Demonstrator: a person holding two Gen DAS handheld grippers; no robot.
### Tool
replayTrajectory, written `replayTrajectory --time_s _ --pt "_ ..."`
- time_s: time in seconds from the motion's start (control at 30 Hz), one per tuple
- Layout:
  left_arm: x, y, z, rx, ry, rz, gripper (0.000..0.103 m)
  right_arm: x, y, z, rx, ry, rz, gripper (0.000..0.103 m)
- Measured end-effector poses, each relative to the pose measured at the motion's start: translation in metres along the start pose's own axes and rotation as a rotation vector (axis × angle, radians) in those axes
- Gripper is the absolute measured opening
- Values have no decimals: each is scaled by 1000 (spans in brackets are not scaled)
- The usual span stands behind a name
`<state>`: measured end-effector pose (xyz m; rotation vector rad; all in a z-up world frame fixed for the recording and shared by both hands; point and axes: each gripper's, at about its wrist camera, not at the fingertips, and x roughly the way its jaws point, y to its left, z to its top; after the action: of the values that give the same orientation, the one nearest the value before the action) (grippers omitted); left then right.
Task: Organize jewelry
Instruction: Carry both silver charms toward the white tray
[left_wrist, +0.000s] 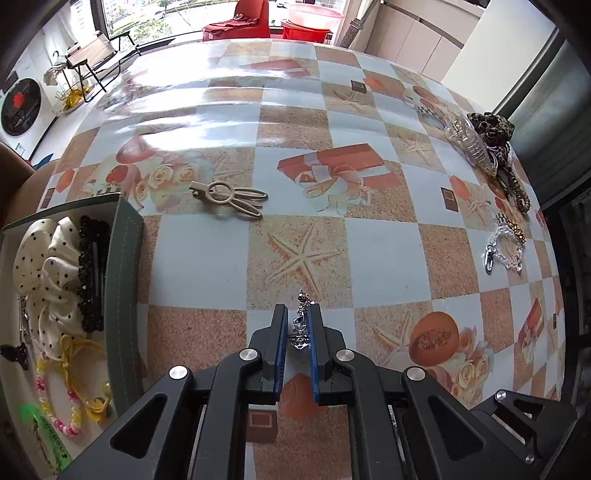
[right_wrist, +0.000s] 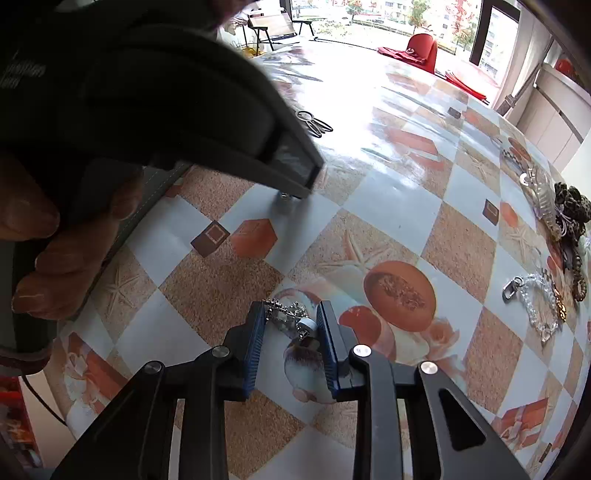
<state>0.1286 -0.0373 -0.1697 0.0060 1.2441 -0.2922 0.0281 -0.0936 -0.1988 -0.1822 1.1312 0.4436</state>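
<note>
In the left wrist view my left gripper (left_wrist: 298, 308) is shut on a thin silver chain (left_wrist: 301, 325) that stands up between its blue pads just above the table. The right wrist view shows my right gripper (right_wrist: 291, 308) low over the table with a silver charm piece with a white bead (right_wrist: 291, 317) spanning the gap, both pads touching it. The left gripper's dark body (right_wrist: 184, 122) and a person's hand (right_wrist: 48, 258) on it fill the upper left of that view. An open green-walled box (left_wrist: 123, 280) at the left holds a polka-dot scrunchie (left_wrist: 48, 266), a black beaded clip (left_wrist: 92, 273) and bead bracelets (left_wrist: 70, 398).
A beige bunny hair clip (left_wrist: 229, 197) lies mid-table. On the right side are a clear link chain with a clasp (left_wrist: 504, 251), a clear claw clip (left_wrist: 469, 144) and a leopard scrunchie (left_wrist: 491, 127). The table's right edge runs close behind them.
</note>
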Motion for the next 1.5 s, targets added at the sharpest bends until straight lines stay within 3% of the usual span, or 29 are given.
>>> replayTrajectory --time_s 0.37,0.63,1.07,1.5 --pt "-37 7 -18 -47 -27 -10 14 -31 -55 2 252 44 101 31" --pt "-67 17 -41 -95 -30 -9 14 -50 -67 -3 404 73 129 31" --pt "-108 39 -79 -164 -8 22 14 -73 -54 2 464 100 129 31" --pt "-141 61 -109 -220 -2 39 14 -100 -26 15 445 105 135 31"
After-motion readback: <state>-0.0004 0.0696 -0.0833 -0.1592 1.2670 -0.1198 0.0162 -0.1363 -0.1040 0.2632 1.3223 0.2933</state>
